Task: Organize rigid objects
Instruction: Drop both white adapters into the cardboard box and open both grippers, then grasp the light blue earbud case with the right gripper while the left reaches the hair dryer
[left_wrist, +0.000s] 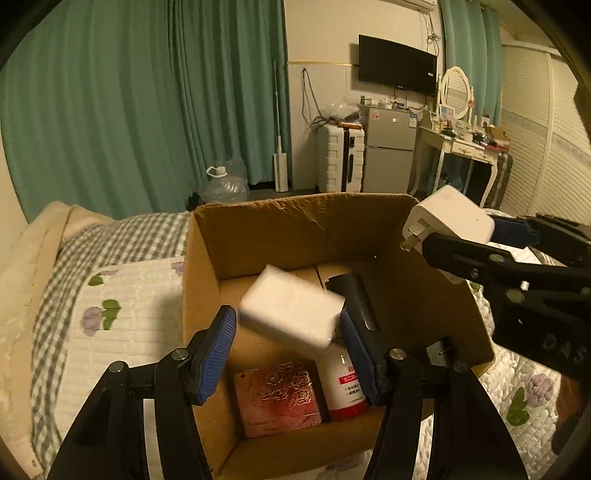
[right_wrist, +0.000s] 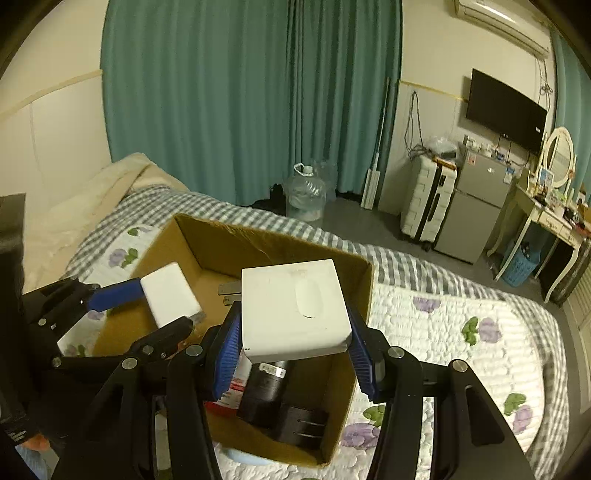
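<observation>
An open cardboard box (left_wrist: 284, 229) stands on the bed; it also shows in the right wrist view (right_wrist: 236, 247). My left gripper (left_wrist: 288, 347) is open above the box, and a blurred white block (left_wrist: 291, 314) sits between its blue pads, touching only the right one. My right gripper (right_wrist: 291, 350) is shut on a white plug adapter (right_wrist: 293, 308) and holds it over the box's right rim; the adapter also shows in the left wrist view (left_wrist: 448, 221). Inside the box lie a red embossed case (left_wrist: 279, 398), a white bottle with a red label (left_wrist: 343, 384) and a black object (left_wrist: 354, 299).
The box rests on a flowered white quilt (right_wrist: 443, 332) over a checked sheet (left_wrist: 55, 295). Green curtains (left_wrist: 147, 103), a water jug (right_wrist: 306, 195), a white suitcase (left_wrist: 340, 158), a small fridge (left_wrist: 388, 151) and a dressing table (left_wrist: 465, 147) stand beyond the bed.
</observation>
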